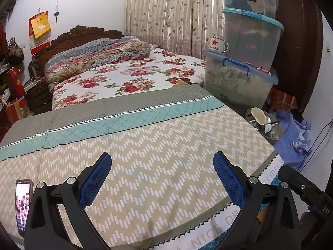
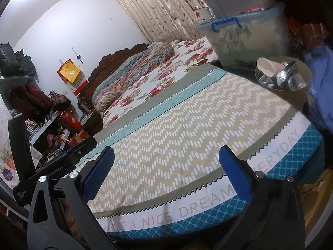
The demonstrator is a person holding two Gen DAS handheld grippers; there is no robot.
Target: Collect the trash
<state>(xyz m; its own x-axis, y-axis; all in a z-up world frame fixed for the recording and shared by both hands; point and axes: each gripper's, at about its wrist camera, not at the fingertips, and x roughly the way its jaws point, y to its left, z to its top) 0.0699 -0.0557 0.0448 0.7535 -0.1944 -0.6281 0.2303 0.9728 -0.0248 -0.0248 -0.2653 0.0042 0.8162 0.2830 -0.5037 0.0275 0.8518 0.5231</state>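
The left gripper (image 1: pixel 162 179) is held wide apart above the bed (image 1: pixel 145 145), with nothing between its blue, mesh-textured pads (image 1: pixel 97 179) and nothing touched by them. The right gripper (image 2: pixel 166 173) is likewise spread wide and carries nothing; its black arms and silver pivot bolts are seen over the foot of the bed (image 2: pixel 177 129). The bed is covered by a flat cloth printed with a beige and white zigzag pattern, bordered by a teal lattice band and a saw-toothed white strip bearing grey lettering. Farther back, a floral sheet (image 1: pixel 129 77) and a folded patchwork quilt (image 1: pixel 95 58) are laid before a carved dark wooden headboard. The trash is gathered in a round, olive-coloured bin (image 2: pixel 301 91) just beside the far right corner of the bed: a white paper cup (image 2: pixel 265 67) lying on its side, crumpled silvery foil (image 2: pixel 283 76) and a clear plastic piece are seen inside it. The same bin (image 1: pixel 276 132) is shown in the left wrist view, below a stack of translucent storage boxes (image 1: pixel 239 83) with blue lids, on which an enamel mug (image 1: pixel 217 44) with a red star is set. A lit phone (image 1: pixel 22 204) is lying on the cloth at the lower left.
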